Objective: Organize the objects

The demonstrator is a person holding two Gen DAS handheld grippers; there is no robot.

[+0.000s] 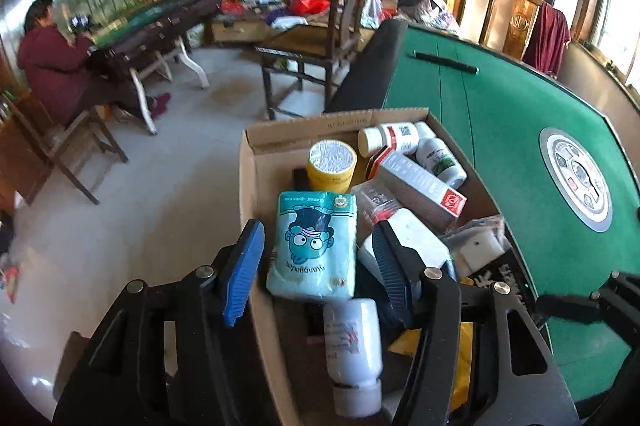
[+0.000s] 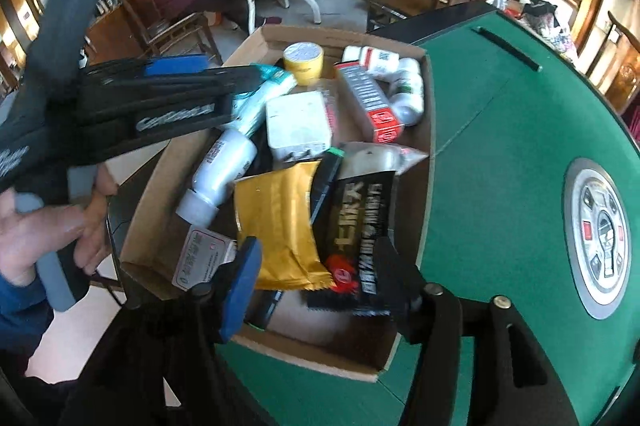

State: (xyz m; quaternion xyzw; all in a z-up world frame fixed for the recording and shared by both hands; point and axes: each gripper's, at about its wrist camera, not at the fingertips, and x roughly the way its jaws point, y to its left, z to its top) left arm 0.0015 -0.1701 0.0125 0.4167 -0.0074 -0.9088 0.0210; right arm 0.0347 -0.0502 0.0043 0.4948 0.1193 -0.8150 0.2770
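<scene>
My left gripper [image 1: 316, 278] hangs over the brown cardboard box [image 1: 256, 161] at the edge of the green felt table [image 1: 500, 113], jaws apart, pressing on nothing. Between them lie a pale blue tissue pack printed with a cartoon face [image 1: 314, 246] and, nearer, a white plastic bottle on its side [image 1: 352, 338]. My right gripper [image 2: 320, 290] also stands with jaws apart and empty, above a gold foil packet [image 2: 280, 222] and a black printed sachet [image 2: 360, 226] in the same box.

cardboard box [image 2: 426, 113] on green table edge, crammed: blue tissue pack [image 1: 314, 244], white bottles, yellow tub [image 1: 331, 163], gold pouch [image 2: 278, 222].
</scene>
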